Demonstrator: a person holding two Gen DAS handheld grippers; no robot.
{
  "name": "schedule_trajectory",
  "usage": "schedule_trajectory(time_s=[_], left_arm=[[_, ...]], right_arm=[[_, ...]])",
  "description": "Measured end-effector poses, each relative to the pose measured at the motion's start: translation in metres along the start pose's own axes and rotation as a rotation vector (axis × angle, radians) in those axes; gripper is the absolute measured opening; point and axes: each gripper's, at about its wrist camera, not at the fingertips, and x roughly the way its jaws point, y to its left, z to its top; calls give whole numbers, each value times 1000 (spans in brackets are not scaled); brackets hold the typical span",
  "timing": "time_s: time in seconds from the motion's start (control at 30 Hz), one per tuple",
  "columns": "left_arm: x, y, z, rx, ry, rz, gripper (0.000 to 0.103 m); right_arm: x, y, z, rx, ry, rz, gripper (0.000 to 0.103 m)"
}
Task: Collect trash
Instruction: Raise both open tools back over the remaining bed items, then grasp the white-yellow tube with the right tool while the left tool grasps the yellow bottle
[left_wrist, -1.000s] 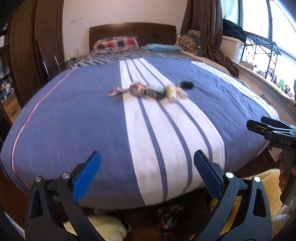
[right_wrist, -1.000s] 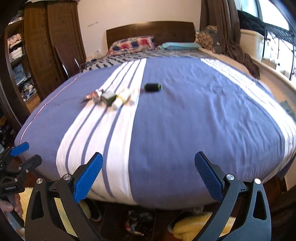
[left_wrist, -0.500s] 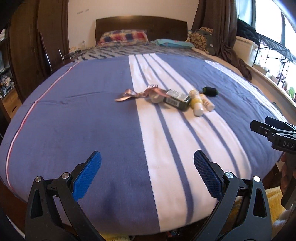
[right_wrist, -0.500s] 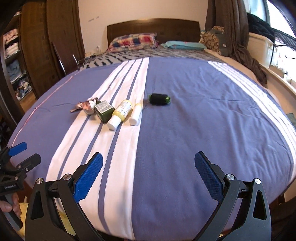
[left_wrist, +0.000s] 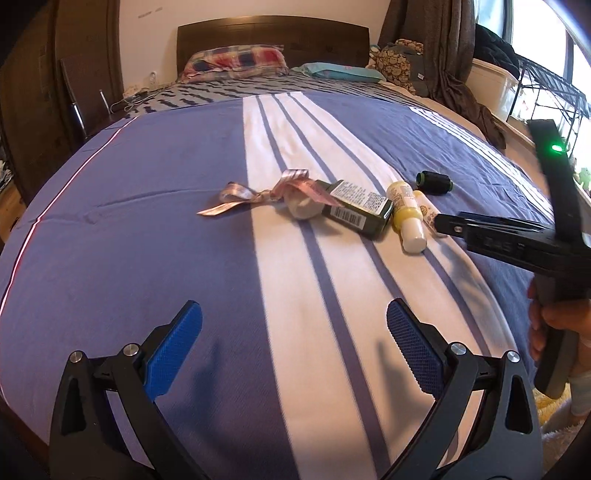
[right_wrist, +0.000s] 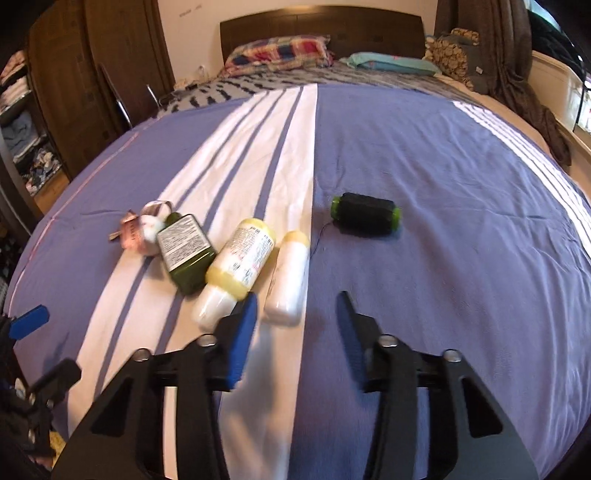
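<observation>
The trash lay in a tight row on the bedspread (right_wrist: 443, 147): ribbon (right_wrist: 129, 230), green bottle (right_wrist: 186, 251), yellow bottle (right_wrist: 242, 258), white tube (right_wrist: 290, 277), with the dark spool (right_wrist: 365, 214) apart. The left gripper (left_wrist: 293, 343) hung wide and empty. The right gripper (right_wrist: 297, 317) was closing on nothing just short of the white tube, so it risked nudging the touching bottles or pinching cloth.

We see a bed (right_wrist: 461, 155) under a blue-and-white striped cover, a plaid pillow (right_wrist: 280, 53), a teal pillow (right_wrist: 391, 62), a dark wooden headboard (right_wrist: 321, 26) and brown curtains (left_wrist: 447, 55).

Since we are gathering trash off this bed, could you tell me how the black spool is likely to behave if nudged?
The black spool lies on its side, so it may roll. It looks small and probably light. A loose thread trails from it and might snag or unwind.
</observation>
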Motion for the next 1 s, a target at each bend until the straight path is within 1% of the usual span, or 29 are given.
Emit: schedule_trajectory(time_s=[0.1, 0.2, 0.27, 0.3, 0.47, 0.5, 0.6, 0.67, 0.7, 0.73, 0.8, 1.0], left_arm=[[6, -6, 6, 18, 4, -12, 95], [13, -16, 10, 37, 8, -25, 95], [18, -22, 13, 44, 13, -42, 95], [20, -25, 14, 47, 16, -49, 95], [34, -47, 20, 79, 34, -102, 93], [38, -51, 21, 85, 38, -116, 92], [51, -67, 27, 97, 61, -168, 76], [59, -77, 31, 104, 77, -206, 56], [61, -82, 30, 108, 83, -219, 52], [65, -87, 32, 113, 89, -230, 50], [73, -97, 36, 127, 92, -223, 50], [96, -98, 58, 91, 108, -216, 48]], right_arm=[[15, 1, 6, -2, 25, -3, 38], [22, 1, 10, -4, 30, -4, 37], [23, -2, 11, 1, 30, 1, 29], [22, -4, 12, 4, 26, -1, 21], [8, -21, 7, 8, -5, -14, 21], [5, -24, 5, 12, -7, -15, 21], [-5, -38, -6, 29, -16, -20, 21], [-11, -50, -13, 49, -20, -20, 21], [-13, -55, -15, 60, -22, -20, 21], [-15, -61, -17, 71, -25, -20, 21], [-20, -68, -21, 84, -31, -19, 21], [-34, -77, -28, 82, -56, -8, 21]])
